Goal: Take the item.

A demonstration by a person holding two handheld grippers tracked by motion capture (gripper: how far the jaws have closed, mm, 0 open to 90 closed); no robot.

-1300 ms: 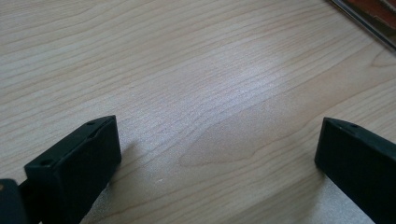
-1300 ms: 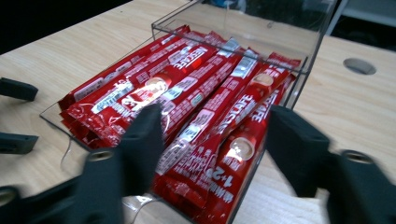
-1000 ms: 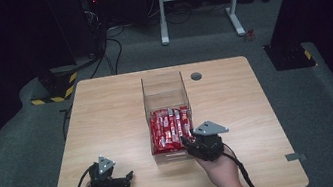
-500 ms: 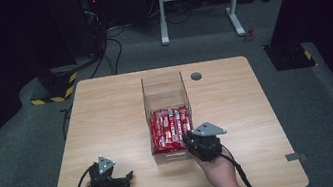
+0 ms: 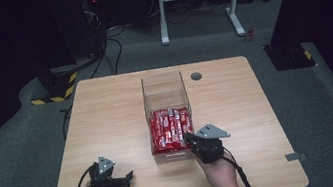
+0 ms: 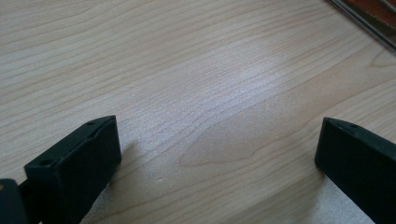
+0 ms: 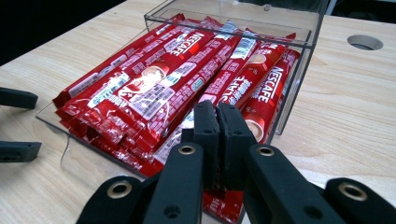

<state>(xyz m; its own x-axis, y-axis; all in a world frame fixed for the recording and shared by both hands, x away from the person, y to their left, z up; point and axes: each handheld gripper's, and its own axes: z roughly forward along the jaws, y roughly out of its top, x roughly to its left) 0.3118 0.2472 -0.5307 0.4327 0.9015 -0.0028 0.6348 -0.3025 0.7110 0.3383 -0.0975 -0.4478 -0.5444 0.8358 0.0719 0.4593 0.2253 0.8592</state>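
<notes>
From the high view, the clear plastic box (image 5: 166,104) sat about mid-table (image 5: 107,113), and everything else is easiest to place off that. Its near half was packed with red Nescafé stick packets (image 5: 171,129); the far half looked bare. The right gripper (image 5: 193,139) was right at the box's near right corner, tips at the packets, with the grey plate on top and the person's hand (image 5: 220,175) behind it. The left gripper (image 5: 128,176) was well off to the box's near left, lying low over the wood, pointing toward the box. A small round grommet hole (image 5: 195,76) sat just past the box's far right corner.

The left gripper view was mostly bare woodgrain, and here you could see that gripper's (image 6: 217,140) two jaws standing wide apart with nothing between them. A sliver of the box's edge (image 6: 359,18) cut across the top right corner.

The right gripper view got what the overhead couldn't: the packets' (image 7: 177,74) lettering was readable, and the right gripper (image 7: 217,126) had its jaws pressed flat together with nothing pinched, just in front of the pile at the box's (image 7: 299,79) near end. The left gripper's jaws (image 7: 16,123) poked in at the left edge, spread apart.
</notes>
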